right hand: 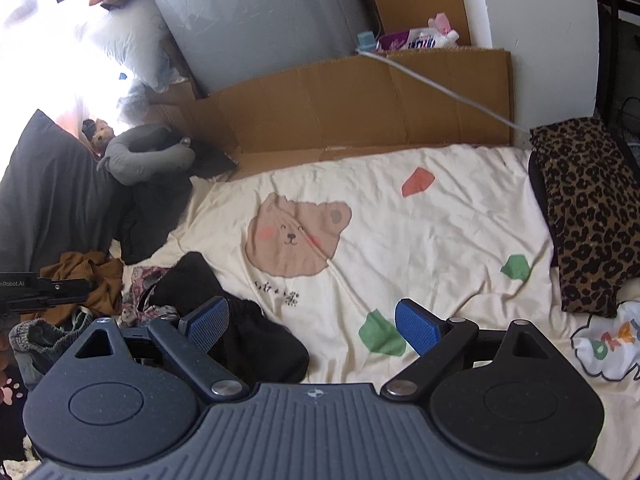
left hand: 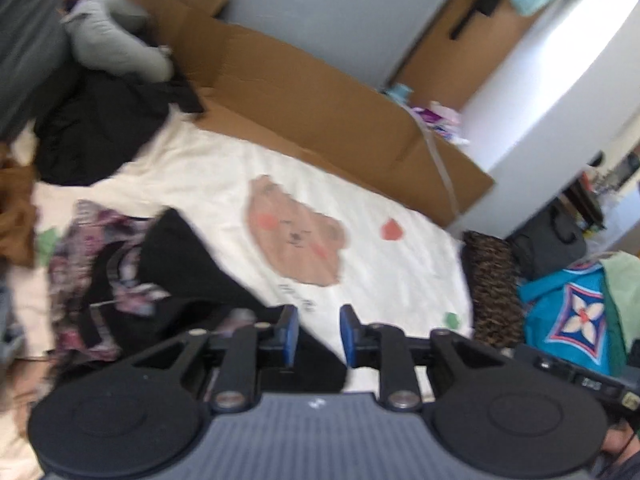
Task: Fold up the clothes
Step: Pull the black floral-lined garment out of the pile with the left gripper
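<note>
My left gripper has its jaws a narrow gap apart with nothing between the blue pads; they grip nothing. The black garment lies just under and left of them, and its near end passes beneath the left pad. My right gripper stands wide apart, empty, above the cream sheet. In this view the same black garment sits under the left finger, while the right finger hangs over bare sheet beside a green patch.

The black garment is a long strip. In the right view its long axis runs from the near edge of the bed, by my fingers, up and left toward the pile at the bed's left side. Its far end rests on a patterned purple cloth, which lies beside a brown cloth. I cannot tell which end is the waist or the hem.

The open room is to the right: the sheet is bare around the bear print and across to the right edge, where a leopard-print cloth lies. Cardboard lines the far edge. The far left corner holds a dark pillow and a grey neck cushion. The left view is blurred.
</note>
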The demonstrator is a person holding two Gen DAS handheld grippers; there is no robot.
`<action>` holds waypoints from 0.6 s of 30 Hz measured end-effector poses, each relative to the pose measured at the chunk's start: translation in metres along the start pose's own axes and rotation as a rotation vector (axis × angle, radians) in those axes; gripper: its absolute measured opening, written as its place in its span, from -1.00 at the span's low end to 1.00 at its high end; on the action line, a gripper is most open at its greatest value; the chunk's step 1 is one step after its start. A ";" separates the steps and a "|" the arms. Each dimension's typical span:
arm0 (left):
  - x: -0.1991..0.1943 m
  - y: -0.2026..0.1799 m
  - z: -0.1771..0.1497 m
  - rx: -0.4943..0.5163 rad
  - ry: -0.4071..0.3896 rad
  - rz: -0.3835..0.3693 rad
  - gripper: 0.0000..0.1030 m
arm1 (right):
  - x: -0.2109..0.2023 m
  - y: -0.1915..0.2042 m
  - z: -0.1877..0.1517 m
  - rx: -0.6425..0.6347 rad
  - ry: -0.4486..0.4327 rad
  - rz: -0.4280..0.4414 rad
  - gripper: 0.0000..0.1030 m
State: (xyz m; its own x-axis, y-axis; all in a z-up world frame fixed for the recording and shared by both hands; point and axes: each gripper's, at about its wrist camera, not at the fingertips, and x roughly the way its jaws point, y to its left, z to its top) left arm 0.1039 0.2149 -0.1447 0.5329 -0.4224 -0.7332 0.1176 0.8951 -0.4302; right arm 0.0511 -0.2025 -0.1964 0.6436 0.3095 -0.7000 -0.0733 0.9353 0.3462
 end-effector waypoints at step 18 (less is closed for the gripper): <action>0.061 0.059 -0.063 -0.034 0.143 0.116 0.01 | 0.033 0.010 -0.022 -0.038 0.106 0.001 0.82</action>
State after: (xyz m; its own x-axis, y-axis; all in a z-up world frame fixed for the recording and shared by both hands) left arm 0.0900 0.2331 -0.2479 0.4167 -0.3351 -0.8450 0.0329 0.9345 -0.3544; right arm 0.0550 -0.1790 -0.2298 0.5598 0.3245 -0.7624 -0.1035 0.9403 0.3243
